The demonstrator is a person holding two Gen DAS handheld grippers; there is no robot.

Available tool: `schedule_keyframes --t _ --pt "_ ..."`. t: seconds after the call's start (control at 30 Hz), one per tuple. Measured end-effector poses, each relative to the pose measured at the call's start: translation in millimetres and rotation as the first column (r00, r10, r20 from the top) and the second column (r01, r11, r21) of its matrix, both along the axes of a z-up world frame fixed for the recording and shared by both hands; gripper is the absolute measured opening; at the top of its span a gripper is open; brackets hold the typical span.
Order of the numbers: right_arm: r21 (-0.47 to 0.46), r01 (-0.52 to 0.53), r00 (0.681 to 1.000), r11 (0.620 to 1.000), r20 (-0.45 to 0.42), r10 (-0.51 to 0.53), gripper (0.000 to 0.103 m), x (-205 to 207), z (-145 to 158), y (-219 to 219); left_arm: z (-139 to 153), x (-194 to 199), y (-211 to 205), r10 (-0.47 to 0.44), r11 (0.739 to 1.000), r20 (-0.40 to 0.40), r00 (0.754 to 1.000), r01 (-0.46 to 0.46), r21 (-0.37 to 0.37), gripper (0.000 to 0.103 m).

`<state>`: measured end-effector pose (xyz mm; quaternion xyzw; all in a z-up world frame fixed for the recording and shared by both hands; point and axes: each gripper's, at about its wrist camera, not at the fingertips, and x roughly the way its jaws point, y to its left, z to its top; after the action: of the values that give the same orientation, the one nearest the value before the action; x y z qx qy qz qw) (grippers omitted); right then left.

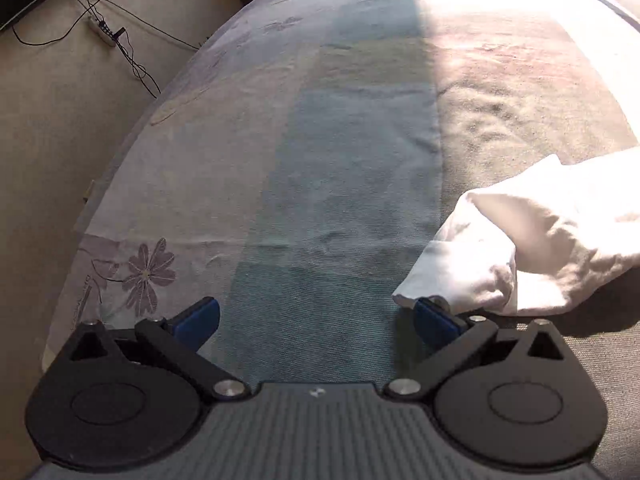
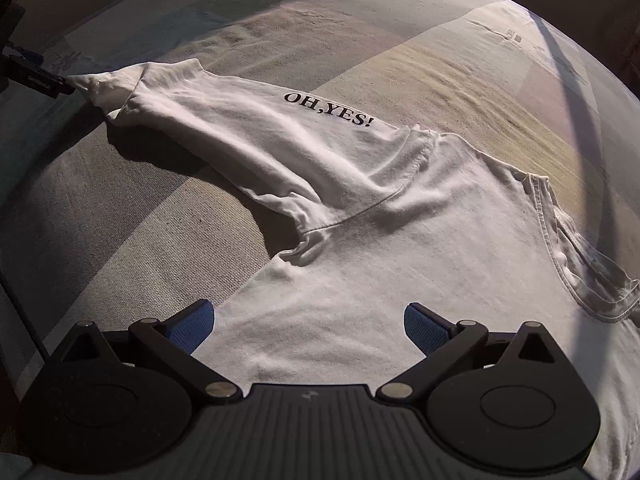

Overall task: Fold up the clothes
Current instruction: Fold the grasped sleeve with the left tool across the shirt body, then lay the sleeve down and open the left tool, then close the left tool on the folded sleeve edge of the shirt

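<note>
White sleeve [image 2: 248, 136] stretches away from the wide-open right gripper [image 2: 308, 326] toward the bed's left edge, its cuff [image 1: 424, 284] beside the open, empty left gripper [image 1: 316, 320].

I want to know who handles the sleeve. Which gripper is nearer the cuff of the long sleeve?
Left. The left gripper has the cuff at its right finger; the right gripper hovers over the shirt body.

left gripper [image 1: 316, 318] low, jaws spread wide, blue pads at 8 and 4 o'clock. right gripper [image 2: 310, 326] likewise spread wide, pads at 8 and 4 o'clock.
</note>
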<state>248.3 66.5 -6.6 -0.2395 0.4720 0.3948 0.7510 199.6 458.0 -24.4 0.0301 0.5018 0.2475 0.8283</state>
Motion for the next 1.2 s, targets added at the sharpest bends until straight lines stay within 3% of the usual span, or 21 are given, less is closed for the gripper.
schedule_keyframes --t 0.1,0.23,0.4,0.53,0.73,0.9,1.1,1.17,1.2 --pt "0.010 -0.015 1.000 1.000 -0.013 0.015 0.103 -1 0 7 14 1 -11 0.011 0.996 0.074 0.997 -0.004 -0.087 0.102" --pt "0.010 -0.058 0.997 0.998 -0.053 0.058 0.103 -3 -5 18 18 2 -23 -0.006 0.995 0.112 0.994 0.018 -0.100 0.102" --pt "-0.117 -0.141 0.985 0.983 -0.116 0.128 0.103 -12 -40 29 26 -2 -28 -0.006 0.989 0.150 0.989 0.028 -0.147 0.102" --pt "-0.105 -0.130 0.987 0.986 -0.108 0.118 0.103 -13 -38 29 30 -16 -25 0.069 0.958 0.193 0.979 -0.011 -0.286 0.102" --pt "-0.100 -0.119 0.989 0.988 -0.097 0.109 0.103 -16 -38 28 -9 -32 -14 0.219 0.843 0.197 0.956 -0.084 -0.532 0.102" --pt "-0.083 -0.126 0.989 0.988 -0.086 0.119 0.103 -18 -37 24 -55 -37 5 0.382 0.706 0.235 0.894 -0.118 -0.698 0.102" --pt "-0.074 -0.131 0.989 0.989 -0.080 0.125 0.103 -15 -37 20 -72 -36 37 0.447 0.638 0.322 0.835 -0.045 -0.769 0.102" --pt "-0.073 -0.132 0.989 0.989 -0.080 0.126 0.103 -15 -37 20 -77 -38 52 0.493 0.579 0.322 0.809 -0.028 -0.815 0.102" --pt "-0.073 -0.133 0.989 0.988 -0.079 0.127 0.103 -15 -37 19 -82 -39 60 0.515 0.534 0.317 0.796 -0.009 -0.846 0.102"
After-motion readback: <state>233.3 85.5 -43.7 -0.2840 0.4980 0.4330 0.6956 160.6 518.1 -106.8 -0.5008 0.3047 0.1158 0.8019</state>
